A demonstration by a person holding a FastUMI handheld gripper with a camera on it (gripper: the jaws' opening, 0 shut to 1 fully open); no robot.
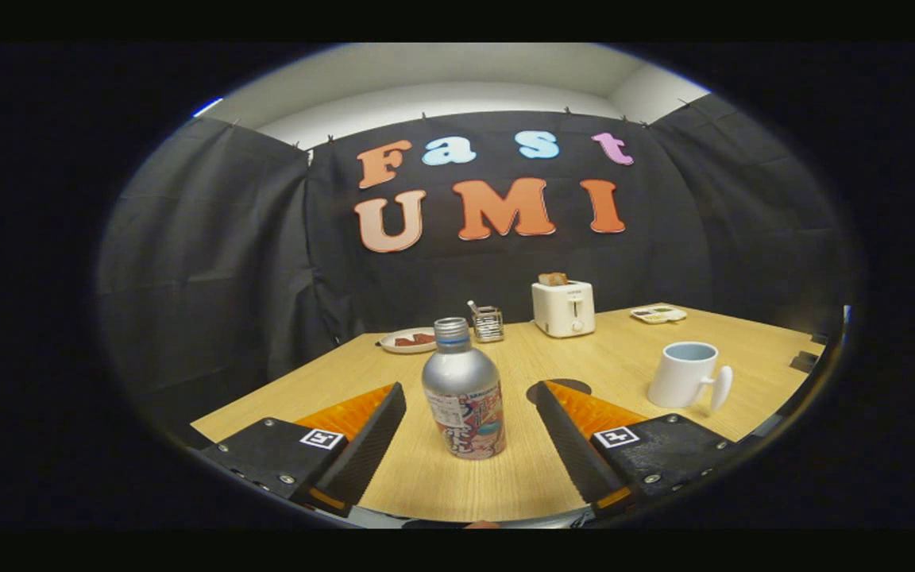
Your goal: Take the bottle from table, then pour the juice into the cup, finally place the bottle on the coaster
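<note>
A silver bottle (463,391) with a screw cap and a printed label stands upright on the wooden table (505,485), between my two fingers. My gripper (469,389) is open, each finger a clear gap away from the bottle's sides. A white cup (684,375) with its handle turned toward the right stands beyond the right finger. A dark round coaster (541,389) lies flat on the table just past the right fingertip, partly hidden behind it.
At the table's far side stand a white toaster (563,308) holding a slice of toast, a small wire holder (488,323), a plate with food (408,341) and a small tray (658,314). Black cloth walls close the booth behind.
</note>
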